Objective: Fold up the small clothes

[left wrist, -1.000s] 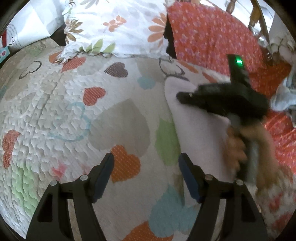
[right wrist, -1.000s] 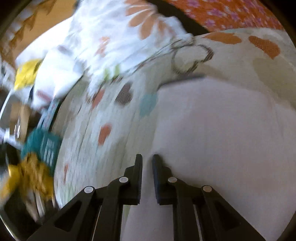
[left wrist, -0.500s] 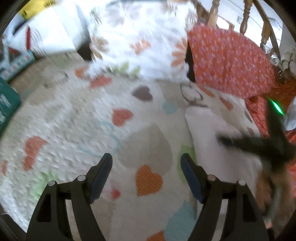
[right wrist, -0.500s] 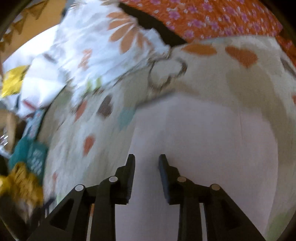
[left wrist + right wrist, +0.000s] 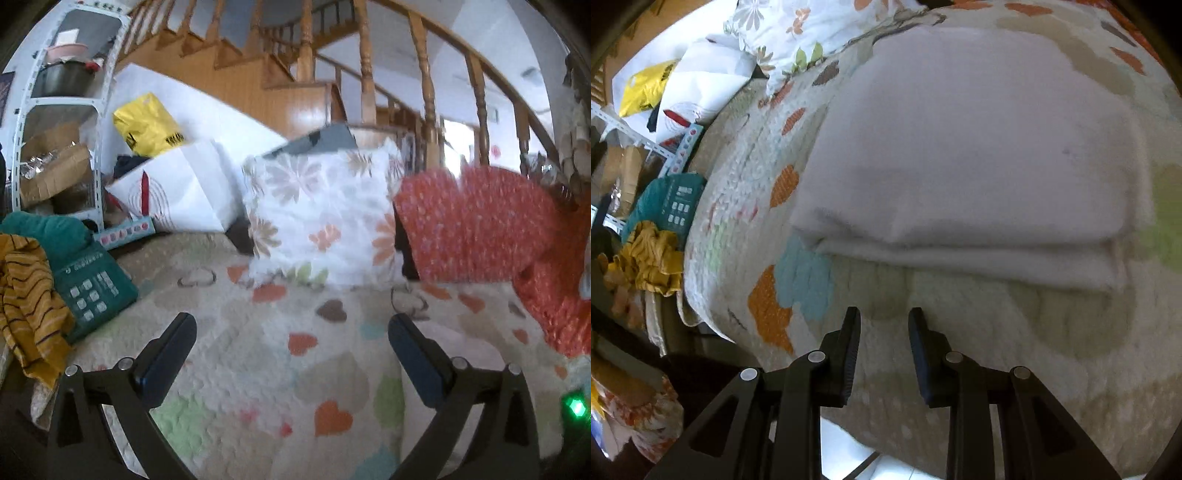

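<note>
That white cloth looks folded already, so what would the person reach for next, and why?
Probably the yellow striped garment at the quilt's edge: the white cloth lies folded, and both the left gripper and right gripper are empty.

no text can be read

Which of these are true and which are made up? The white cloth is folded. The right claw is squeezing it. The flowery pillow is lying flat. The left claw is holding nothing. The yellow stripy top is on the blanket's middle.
1. The white folded cloth lies in layers on the heart-patterned quilt. True.
2. The right claw is squeezing it. False: its jaws are empty, short of the cloth's edge.
3. The white flowery pillow lies flat. False: it stands upright.
4. The left claw holds nothing. True: wide open.
5. The mustard striped top sits mid-quilt. False: it is off at the edge.
</note>
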A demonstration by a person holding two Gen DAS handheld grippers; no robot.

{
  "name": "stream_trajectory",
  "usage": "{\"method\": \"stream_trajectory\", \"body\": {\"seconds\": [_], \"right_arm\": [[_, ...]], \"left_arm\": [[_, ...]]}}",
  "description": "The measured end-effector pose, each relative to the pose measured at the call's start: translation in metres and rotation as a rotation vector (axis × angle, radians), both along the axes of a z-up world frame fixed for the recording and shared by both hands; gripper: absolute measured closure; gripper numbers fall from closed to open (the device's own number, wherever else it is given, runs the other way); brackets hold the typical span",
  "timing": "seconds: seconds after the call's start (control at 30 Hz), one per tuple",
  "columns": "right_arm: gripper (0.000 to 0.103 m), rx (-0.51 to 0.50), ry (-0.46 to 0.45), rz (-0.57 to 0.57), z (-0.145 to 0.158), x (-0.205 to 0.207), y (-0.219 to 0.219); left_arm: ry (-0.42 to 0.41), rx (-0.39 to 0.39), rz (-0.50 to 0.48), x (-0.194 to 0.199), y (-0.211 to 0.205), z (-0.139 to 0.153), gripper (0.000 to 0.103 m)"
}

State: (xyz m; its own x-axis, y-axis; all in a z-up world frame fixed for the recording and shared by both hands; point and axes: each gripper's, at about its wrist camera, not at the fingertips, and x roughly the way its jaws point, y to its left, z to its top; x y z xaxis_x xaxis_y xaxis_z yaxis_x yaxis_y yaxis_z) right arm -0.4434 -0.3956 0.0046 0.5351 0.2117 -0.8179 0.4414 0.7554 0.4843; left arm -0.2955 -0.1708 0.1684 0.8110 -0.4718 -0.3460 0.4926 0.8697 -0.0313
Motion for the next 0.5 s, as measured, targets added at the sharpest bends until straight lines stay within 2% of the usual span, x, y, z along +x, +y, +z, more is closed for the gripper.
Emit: {"method": "stream_trajectory", "body": {"seconds": [0.07,0.23,0.3,0.4,0.5], "right_arm": [[0.073,-0.046,-0.037,-0.028,0.018,-0.006,-0.008],[0.057,-0.150,-0.098,-0.150,0.064,0.000,-0.041],[0.052,-0.217,-0.117,-0.186,0.075,0.007,-0.051],[0.046,-0.418,-0.095,-0.214,0.081,0.015,-0.051],[0.044,-0.472,-0.067,-0.225,0.066,0.018,-0.056]], "left_arm": [[0.063,-0.001,-0.062,0.001,-0.009,-0.002,0.000],[0.251,0.070,-0.158,0.014,-0.043,-0.025,0.000],[0.287,0.101,-0.161,0.018,-0.051,-0.040,0.000],[0.315,0.164,-0.151,0.023,-0.060,-0.064,0.000],[0.335,0.245,-0.143,0.024,-0.068,-0.086,0.000]]}}
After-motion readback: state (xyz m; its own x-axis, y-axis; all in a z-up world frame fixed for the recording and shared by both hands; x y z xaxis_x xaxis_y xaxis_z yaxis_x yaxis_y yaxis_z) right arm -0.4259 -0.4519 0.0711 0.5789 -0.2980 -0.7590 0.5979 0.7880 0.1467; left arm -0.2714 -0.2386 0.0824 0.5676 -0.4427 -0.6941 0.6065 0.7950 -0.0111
